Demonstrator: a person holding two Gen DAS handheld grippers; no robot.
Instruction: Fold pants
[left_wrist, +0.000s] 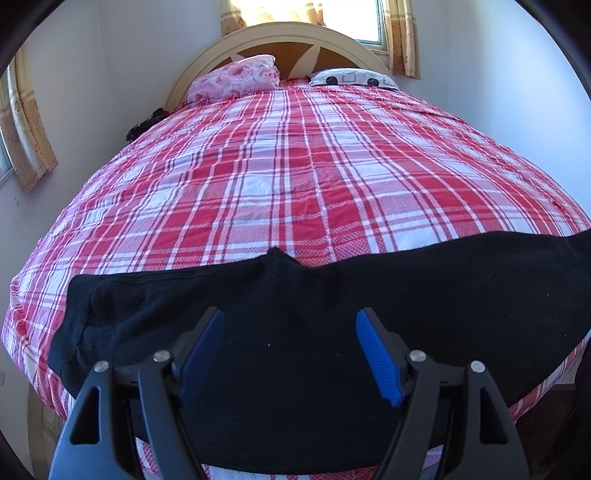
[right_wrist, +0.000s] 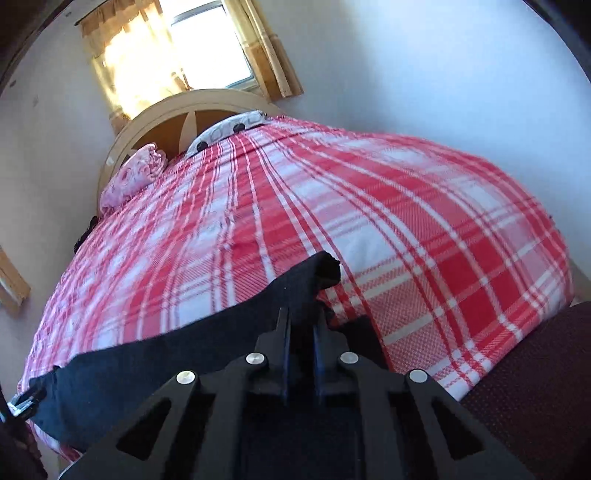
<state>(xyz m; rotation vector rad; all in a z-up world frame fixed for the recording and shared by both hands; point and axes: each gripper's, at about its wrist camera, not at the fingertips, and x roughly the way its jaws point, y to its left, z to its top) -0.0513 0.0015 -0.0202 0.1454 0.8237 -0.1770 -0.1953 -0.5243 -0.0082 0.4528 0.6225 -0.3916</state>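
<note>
Black pants (left_wrist: 280, 302) lie spread across the near edge of the bed, running left to right. My left gripper (left_wrist: 290, 325) is open just above the middle of the pants, its blue pads (left_wrist: 373, 350) wide apart and empty. In the right wrist view the pants (right_wrist: 166, 362) stretch off to the left, and my right gripper (right_wrist: 301, 325) is shut on their right end, with a cloth corner (right_wrist: 325, 269) sticking up past the fingertips. The cloth there is lifted a little off the bedspread.
The bed is covered by a red and white plaid bedspread (left_wrist: 295, 166). A pink floral pillow (left_wrist: 236, 77) and a white patterned pillow (left_wrist: 351, 77) lie by the headboard (left_wrist: 207, 59). A dark maroon surface (right_wrist: 535, 369) is at the lower right.
</note>
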